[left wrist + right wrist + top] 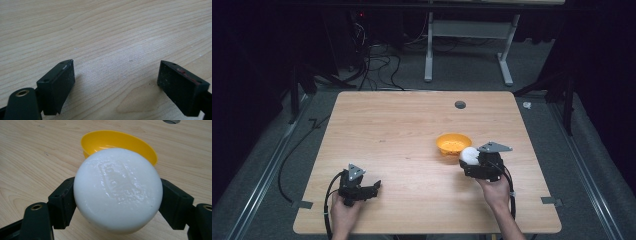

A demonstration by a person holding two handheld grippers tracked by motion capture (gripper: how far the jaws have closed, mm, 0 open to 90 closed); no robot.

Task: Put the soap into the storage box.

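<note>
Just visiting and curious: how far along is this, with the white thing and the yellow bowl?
Done: the right tongs are shut on the round white soap-like bar, lifted beside the yellow plastic bowl. In hand: carrying it, apparently toward the bowl. Left: probably setting it inside; the bowl looks empty. The left tongs rest open over the wooden table.

1. High view looks forward and down from above the near edge, taking in the whole table (412, 120).
2. Left gripper view sits low and close, facing bare wood (105, 37).
3. Right gripper view, just as close, faces the bowl (110, 140); high view shares that bowl (453, 143).
</note>
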